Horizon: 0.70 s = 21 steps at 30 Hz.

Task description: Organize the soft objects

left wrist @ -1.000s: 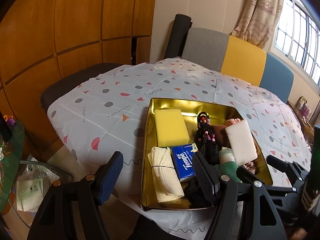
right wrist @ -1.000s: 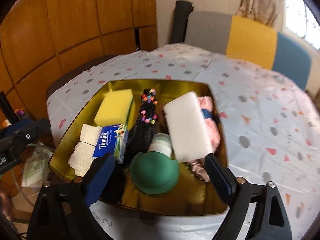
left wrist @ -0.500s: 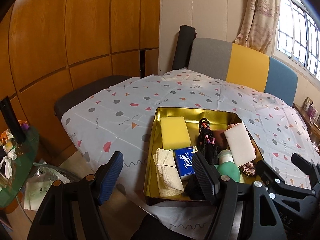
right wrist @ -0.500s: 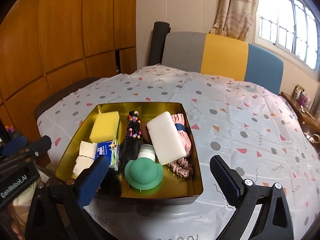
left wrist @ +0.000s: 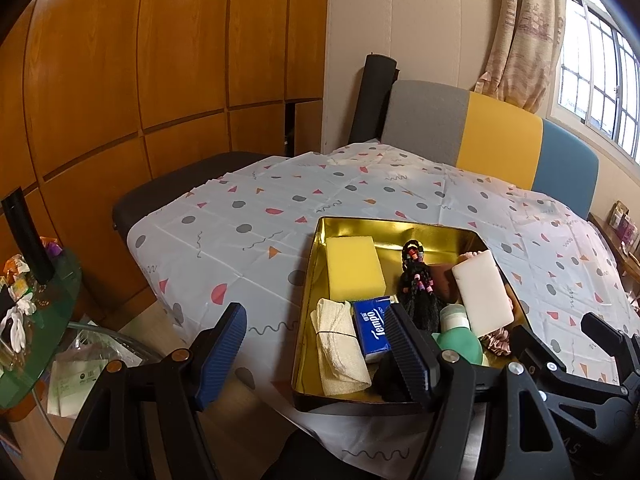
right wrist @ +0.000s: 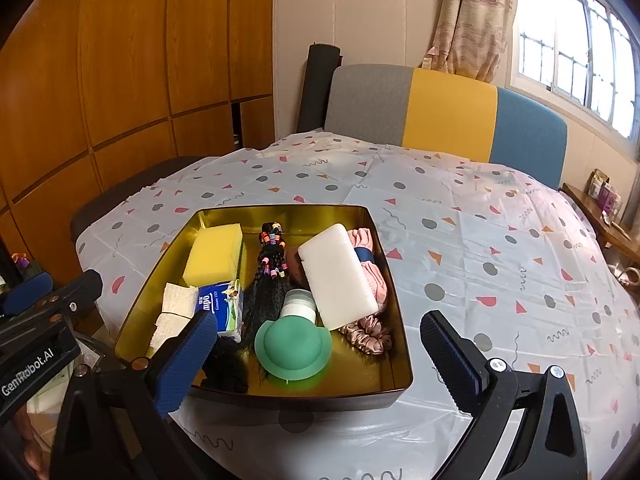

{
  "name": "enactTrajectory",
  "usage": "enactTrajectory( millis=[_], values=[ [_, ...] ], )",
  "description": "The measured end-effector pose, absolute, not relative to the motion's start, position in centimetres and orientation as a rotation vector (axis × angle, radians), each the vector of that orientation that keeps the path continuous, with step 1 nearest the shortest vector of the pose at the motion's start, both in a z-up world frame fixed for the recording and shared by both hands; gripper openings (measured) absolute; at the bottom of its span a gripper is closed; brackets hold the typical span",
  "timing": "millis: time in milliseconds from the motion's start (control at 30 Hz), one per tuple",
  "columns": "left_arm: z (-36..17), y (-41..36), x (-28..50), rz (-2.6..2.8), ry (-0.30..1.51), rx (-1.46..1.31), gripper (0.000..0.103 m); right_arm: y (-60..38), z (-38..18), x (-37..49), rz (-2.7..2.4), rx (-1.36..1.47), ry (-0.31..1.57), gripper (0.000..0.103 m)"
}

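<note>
- Soft objects sat packed in a shallow gold rectangular metal tin (right wrist: 390, 280), which rested on the surface under a white plastic tablecloth with coloured dots and triangles (right wrist: 460, 208).
- Yellow rectangular sponge (right wrist: 214, 252) lay at the tin's far left corner; just in front of it, a blue Tempo tissue pack (right wrist: 218, 308) sat beside a folded cream cloth tied with a band (left wrist: 340, 344).
- Black braided hairpiece with coloured beads (right wrist: 268, 276) ran down the middle, and a green round silicone cap (right wrist: 294, 346) lay by its near end.
- White rectangular foam block (right wrist: 338, 276) leaned over a pink fabric bundle (right wrist: 370, 268), with a pink satin scrunchie (right wrist: 370, 334) just in front.
- Left gripper (left wrist: 320, 354) hovered over the tin's near left edge, jaws spread wide, holding nothing.
- Right gripper (right wrist: 322, 354) hung above the tin's near edge, jaws spread wide too, empty.
- Behind the surface stood a grey, yellow and blue padded bench back (right wrist: 448, 112).
</note>
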<state>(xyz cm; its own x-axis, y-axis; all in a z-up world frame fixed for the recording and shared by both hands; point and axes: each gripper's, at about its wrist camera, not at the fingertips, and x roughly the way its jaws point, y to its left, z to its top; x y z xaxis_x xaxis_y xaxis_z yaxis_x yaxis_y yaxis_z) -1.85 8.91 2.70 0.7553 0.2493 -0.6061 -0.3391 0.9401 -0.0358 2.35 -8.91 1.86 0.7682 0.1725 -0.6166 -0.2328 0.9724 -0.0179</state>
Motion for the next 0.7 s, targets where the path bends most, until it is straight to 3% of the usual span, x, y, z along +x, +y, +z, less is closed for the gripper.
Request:
enactTrajectory(
  millis=[700],
  values=[
    [2.78,8.60,-1.93,0.323,0.635,-0.127,0.072,-9.74,1.95,2.69,0.200,-0.078,0.657,0.102]
  ],
)
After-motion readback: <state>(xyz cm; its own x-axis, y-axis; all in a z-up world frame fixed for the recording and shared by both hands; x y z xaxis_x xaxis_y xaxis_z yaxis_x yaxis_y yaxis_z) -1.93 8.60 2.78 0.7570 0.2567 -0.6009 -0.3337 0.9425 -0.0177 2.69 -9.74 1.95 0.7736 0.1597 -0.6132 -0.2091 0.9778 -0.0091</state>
